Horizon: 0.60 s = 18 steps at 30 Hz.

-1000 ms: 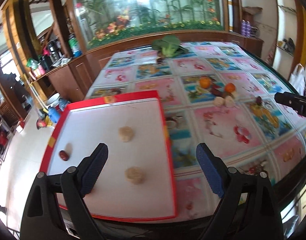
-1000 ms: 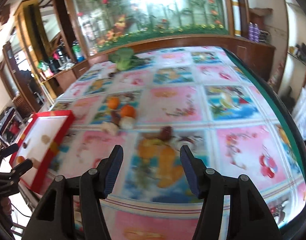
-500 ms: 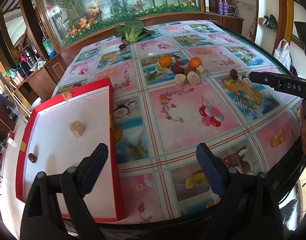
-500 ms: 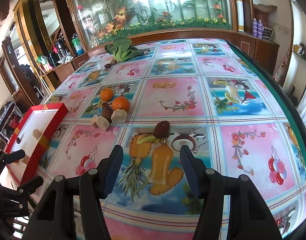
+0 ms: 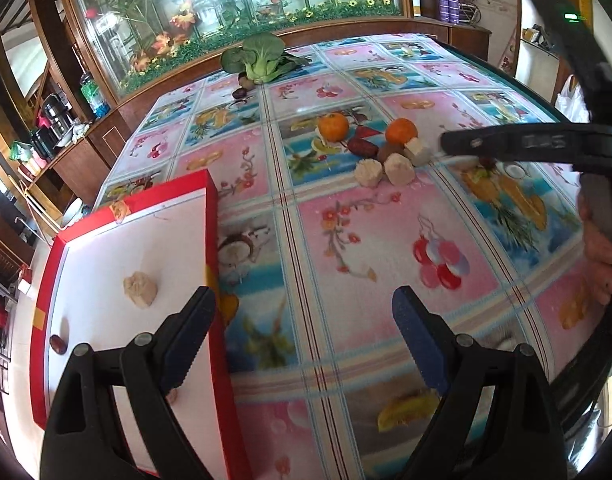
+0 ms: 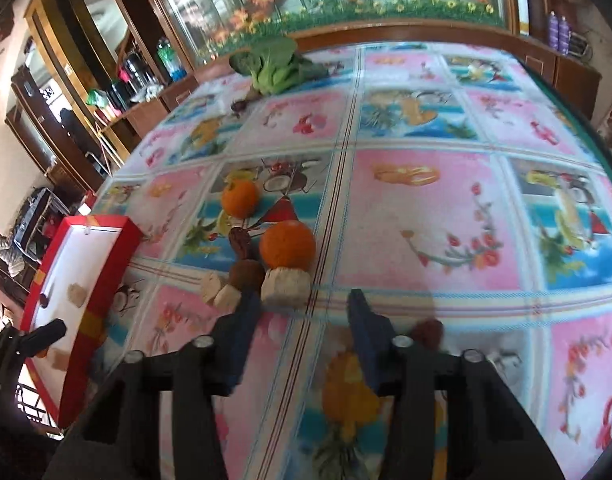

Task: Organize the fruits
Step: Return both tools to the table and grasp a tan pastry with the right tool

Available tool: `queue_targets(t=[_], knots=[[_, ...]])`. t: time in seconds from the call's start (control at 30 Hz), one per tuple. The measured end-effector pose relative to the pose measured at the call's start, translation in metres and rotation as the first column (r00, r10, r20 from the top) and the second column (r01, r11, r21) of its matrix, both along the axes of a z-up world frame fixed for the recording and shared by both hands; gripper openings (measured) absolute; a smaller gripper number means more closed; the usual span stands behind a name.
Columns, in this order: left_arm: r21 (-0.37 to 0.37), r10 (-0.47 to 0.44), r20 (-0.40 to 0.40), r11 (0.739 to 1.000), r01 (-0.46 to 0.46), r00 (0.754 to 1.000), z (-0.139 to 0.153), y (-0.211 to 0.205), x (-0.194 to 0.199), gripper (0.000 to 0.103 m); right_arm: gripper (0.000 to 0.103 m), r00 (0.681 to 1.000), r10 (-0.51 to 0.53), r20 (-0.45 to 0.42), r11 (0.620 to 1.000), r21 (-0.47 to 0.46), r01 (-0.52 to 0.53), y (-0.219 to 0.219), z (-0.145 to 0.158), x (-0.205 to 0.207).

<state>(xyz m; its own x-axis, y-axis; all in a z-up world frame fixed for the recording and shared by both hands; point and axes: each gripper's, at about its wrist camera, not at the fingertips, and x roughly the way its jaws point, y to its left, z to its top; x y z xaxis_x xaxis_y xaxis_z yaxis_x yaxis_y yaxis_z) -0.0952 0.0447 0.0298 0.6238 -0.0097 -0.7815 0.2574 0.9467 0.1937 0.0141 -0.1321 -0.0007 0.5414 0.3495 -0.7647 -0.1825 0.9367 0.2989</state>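
Observation:
A cluster of fruit lies mid-table: two oranges, pale beige chunks, a brown round fruit and a dark red piece. My right gripper is open and empty, low over the table just in front of the beige chunk. A dark fruit lies beside its right finger. My left gripper is open and empty over the right rim of the red tray. The tray holds a beige chunk and a small dark red fruit. The cluster also shows in the left wrist view.
A leafy green vegetable and small dark fruits lie at the table's far end. The right gripper's arm crosses the right side of the left wrist view. A wooden cabinet with a planted glass panel stands behind the table.
My right gripper has moved forward and down toward the fruit cluster. My left gripper has swung right, from over the tray's inside to its right rim.

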Motion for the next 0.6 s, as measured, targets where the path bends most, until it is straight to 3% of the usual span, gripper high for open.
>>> queue_targets(t=[0.3, 0.43, 0.6], knots=[[-0.002, 0.004, -0.027, 1.0, -0.004, 1.0, -0.007, -0.009, 0.038, 0.09, 0.041, 0.998, 0.059, 0.008, 0.998, 0.037, -0.059, 0.005, -0.002, 0.006], [-0.011, -0.004, -0.05, 1.0, 0.004, 0.999, -0.013, -0.018, 0.054, 0.09, 0.026, 0.996, 0.088, 0.008, 0.996, 0.022, -0.088, 0.01, -0.003, 0.006], [0.002, -0.041, -0.057, 0.999, 0.041, 0.998, -0.017, -0.032, 0.068, 0.09, 0.026, 0.997, 0.073, -0.015, 0.996, 0.061, -0.072, 0.002, -0.004, 0.007]])
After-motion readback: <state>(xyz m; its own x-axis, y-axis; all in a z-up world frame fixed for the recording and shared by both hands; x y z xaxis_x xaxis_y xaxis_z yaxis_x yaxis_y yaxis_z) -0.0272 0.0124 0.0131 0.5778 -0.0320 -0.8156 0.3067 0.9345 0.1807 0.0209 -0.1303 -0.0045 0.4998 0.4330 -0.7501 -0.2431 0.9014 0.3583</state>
